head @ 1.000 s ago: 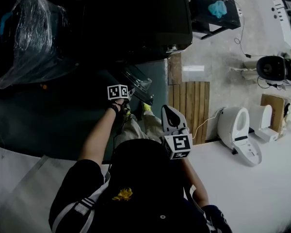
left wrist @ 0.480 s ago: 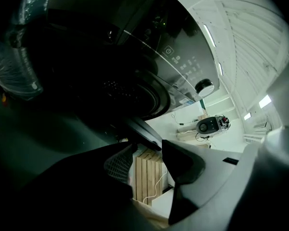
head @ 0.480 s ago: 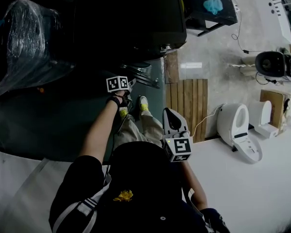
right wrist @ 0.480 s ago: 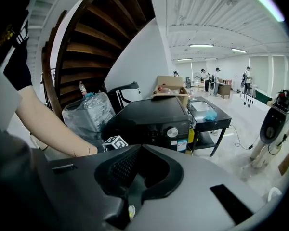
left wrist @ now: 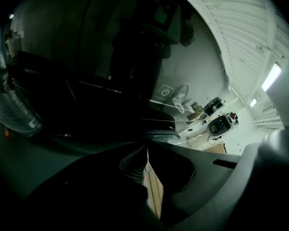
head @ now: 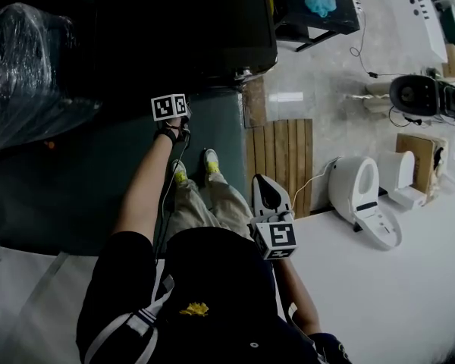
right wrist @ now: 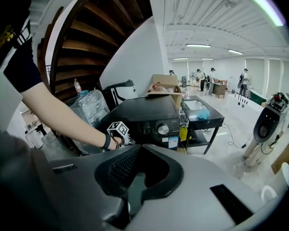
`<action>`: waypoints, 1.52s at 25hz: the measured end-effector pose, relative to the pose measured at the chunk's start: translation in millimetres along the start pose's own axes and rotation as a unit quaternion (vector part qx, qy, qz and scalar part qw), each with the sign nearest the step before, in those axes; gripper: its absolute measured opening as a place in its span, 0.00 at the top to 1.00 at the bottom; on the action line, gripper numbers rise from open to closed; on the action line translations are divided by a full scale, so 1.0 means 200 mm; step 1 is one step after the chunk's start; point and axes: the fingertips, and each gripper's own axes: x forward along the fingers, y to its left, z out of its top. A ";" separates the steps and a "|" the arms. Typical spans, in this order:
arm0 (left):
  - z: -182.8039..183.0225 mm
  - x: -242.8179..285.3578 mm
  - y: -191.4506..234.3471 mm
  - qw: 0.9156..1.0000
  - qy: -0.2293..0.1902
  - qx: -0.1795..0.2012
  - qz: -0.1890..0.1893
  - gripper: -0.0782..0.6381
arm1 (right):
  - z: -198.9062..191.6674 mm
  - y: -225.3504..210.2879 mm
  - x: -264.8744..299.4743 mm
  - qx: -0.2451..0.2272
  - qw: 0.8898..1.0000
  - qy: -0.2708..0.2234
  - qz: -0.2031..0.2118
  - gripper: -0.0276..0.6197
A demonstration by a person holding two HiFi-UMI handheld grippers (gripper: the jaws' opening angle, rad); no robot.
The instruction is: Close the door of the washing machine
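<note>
My left gripper: jaws just snapped closed, pressed together, empty, right at the front of the black washing machine, far edge of the dark floor mat. Door too dark to make out. Right gripper: jaws together, empty, well apart from the machine.

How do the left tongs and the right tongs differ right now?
The left tongs are stretched out on a straight arm toward the washing machine; the right tongs hang back over the person's legs. The left tongs hide under their marker cube from above; the right tongs' white body shows. The left jaws have just been closing. Both are now shut on nothing.
</note>
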 end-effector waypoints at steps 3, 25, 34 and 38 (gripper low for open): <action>-0.01 -0.03 0.01 1.000 -0.014 0.006 0.020 0.86 | 0.01 -0.02 0.00 0.002 1.000 -0.004 -0.001 0.92; 0.22 -1.19 -0.36 0.970 -0.191 0.154 0.004 0.86 | 0.66 0.19 0.34 -0.023 0.993 -0.093 0.066 0.92; 0.31 -1.54 -0.44 0.949 -0.244 0.197 0.027 0.86 | 0.81 0.30 0.41 -0.037 0.990 -0.105 0.083 0.92; 0.22 -1.60 -0.42 0.956 -0.238 0.168 0.024 0.86 | 0.78 0.32 0.41 -0.034 0.991 -0.097 0.084 0.92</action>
